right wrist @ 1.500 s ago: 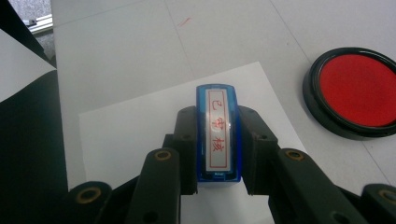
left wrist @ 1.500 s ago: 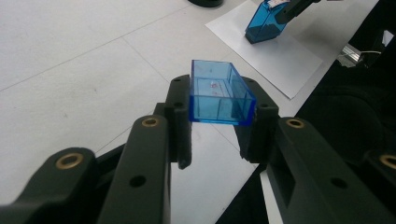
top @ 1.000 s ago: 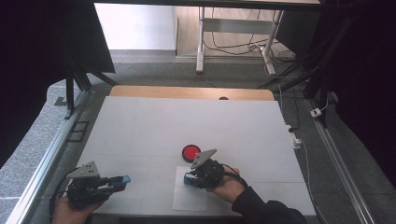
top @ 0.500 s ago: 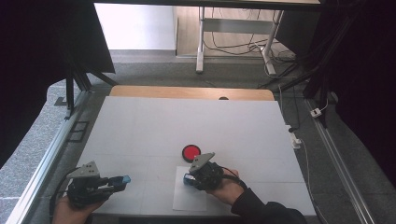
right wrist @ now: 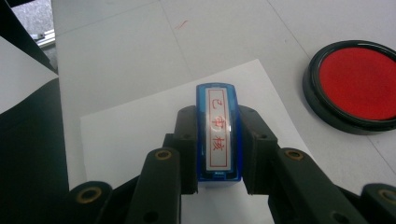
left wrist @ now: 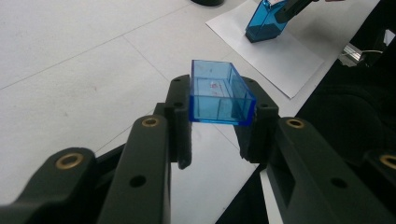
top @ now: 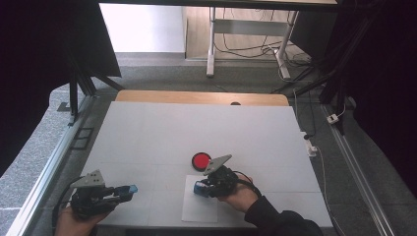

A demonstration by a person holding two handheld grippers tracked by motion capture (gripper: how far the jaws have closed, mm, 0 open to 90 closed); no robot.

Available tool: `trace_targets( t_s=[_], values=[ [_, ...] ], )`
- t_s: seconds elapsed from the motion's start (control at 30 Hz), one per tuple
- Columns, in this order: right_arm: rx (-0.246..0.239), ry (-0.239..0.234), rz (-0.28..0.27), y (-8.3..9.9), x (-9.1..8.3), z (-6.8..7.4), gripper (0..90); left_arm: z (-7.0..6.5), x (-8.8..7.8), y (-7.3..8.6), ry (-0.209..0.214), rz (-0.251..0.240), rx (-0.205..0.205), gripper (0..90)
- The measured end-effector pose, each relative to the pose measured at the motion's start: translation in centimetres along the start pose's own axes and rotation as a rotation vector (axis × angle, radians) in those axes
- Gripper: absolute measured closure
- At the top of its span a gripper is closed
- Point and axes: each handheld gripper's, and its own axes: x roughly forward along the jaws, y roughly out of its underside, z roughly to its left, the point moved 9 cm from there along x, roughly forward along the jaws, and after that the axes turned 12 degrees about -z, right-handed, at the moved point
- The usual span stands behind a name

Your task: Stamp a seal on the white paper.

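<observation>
Right hand-held gripper (right wrist: 218,154) clamps blue rectangular plastic stamp (right wrist: 218,133) over white paper sheet (right wrist: 126,140); left hand-held gripper (left wrist: 219,126) clamps translucent blue plastic cap (left wrist: 219,95) beside that sheet. Risk: tilted contact smudging the imprint.

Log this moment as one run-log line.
left gripper: shut on blue cap | right gripper: shut on blue stamp, over paper sheet | red ink pad: open, beside sheet

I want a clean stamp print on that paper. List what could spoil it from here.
1. The stamp is pinched narrowly by the right gripper; pressed down, it might tilt and print unevenly.
2. Nothing holds the loose paper, so it could shift and smear.
3. The ink pad lies open beside the paper; the hand might brush it.
</observation>
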Motion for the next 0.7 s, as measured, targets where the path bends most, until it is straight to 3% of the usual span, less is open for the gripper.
trace_targets(
  t_s=[0.13,0.57,0.7],
  values=[
    [-0.001,-0.002,0.001,0.0,0.0,0.0,71.4,0.0,0.0,0.0,-0.001,0.0,0.001,68.2],
    [-0.108,0.061,0.039,-0.1,0.1,0.9,71.3,0.0,0.0,0.0,-0.003,0.001,0.002,68.2],
    [-0.094,0.054,0.04,-0.2,0.1,0.8,71.2,0.0,0.0,0.0,-0.002,0.0,0.002,68.2]
  ],
)
